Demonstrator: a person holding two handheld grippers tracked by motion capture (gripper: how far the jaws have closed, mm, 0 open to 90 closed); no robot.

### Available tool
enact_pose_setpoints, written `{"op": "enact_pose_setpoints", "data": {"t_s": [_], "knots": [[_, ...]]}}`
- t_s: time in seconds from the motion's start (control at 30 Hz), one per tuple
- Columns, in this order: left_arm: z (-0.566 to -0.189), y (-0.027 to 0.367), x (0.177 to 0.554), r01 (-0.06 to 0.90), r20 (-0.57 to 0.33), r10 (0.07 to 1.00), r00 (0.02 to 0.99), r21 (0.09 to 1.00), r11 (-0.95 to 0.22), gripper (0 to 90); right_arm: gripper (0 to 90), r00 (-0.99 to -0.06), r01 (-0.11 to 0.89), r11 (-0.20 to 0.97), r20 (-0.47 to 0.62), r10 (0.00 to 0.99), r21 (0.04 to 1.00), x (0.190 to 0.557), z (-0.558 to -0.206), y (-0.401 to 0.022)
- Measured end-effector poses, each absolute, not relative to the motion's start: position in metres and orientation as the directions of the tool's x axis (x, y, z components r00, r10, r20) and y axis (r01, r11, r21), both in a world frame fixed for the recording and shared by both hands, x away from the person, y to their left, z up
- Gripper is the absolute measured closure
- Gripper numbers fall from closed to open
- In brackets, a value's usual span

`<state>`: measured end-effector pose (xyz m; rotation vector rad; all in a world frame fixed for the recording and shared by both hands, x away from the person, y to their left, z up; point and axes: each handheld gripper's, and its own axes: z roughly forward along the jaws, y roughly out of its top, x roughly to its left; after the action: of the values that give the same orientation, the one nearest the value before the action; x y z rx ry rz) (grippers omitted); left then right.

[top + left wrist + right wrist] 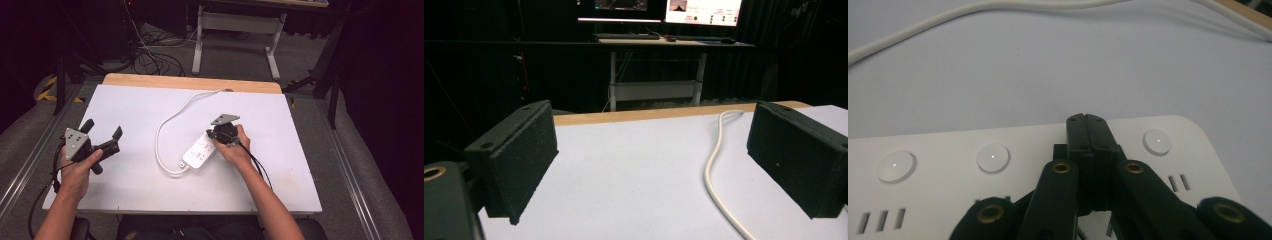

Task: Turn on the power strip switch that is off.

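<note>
A white power strip (199, 153) lies slanted in the middle of the white table (150, 192), and its white cord (159, 135) loops off to the far edge. My right gripper (224, 133) hovers over the strip's far end, held in a hand. In the right gripper view this gripper (1087, 123) has its jaws pressed together with nothing between them, the tips down on the strip (948, 195) between two round white buttons (993, 157). My left gripper (103, 129) is at the table's left, open and empty. Its pads (519, 155) frame bare table and the cord (710, 172).
A wooden strip (190, 81) runs along the table's far edge. Beyond it stand a desk frame (235, 30) and cables on the floor (150, 55). Monitors (701, 10) glow on a desk in the dark background. Metal rails (350, 170) run beside the table.
</note>
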<state>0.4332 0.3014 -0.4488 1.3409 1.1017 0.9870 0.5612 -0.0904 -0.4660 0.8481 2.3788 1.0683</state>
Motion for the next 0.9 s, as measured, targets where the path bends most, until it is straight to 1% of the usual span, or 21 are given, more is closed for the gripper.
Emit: {"op": "enact_pose_setpoints", "data": {"t_s": [0.27,0.5,0.83,0.9], "knots": [[-0.4494,0.3035,0.4323,0.075,-0.037,0.975,0.219,0.997,0.021,6.6,90.0,-0.741,0.373,0.516,-0.087,0.666,0.771,0.5632,-0.4656,-0.0917],[-0.4493,0.3039,0.4321,0.074,-0.039,0.975,0.22,0.997,0.023,6.7,90.0,-0.739,0.369,0.519,-0.095,0.667,0.771,0.5625,-0.4657,-0.0914],[-0.4493,0.3047,0.4325,0.074,-0.043,0.975,0.22,0.997,0.028,6.7,90.0,-0.723,0.38,0.499,-0.086,0.685,0.779,0.5624,-0.4653,-0.0939],[-0.4492,0.3047,0.4325,0.073,-0.043,0.975,0.216,0.997,0.028,6.7,90.0,-0.724,0.371,0.481,-0.077,0.685,0.794,0.5615,-0.4658,-0.0962]]}}
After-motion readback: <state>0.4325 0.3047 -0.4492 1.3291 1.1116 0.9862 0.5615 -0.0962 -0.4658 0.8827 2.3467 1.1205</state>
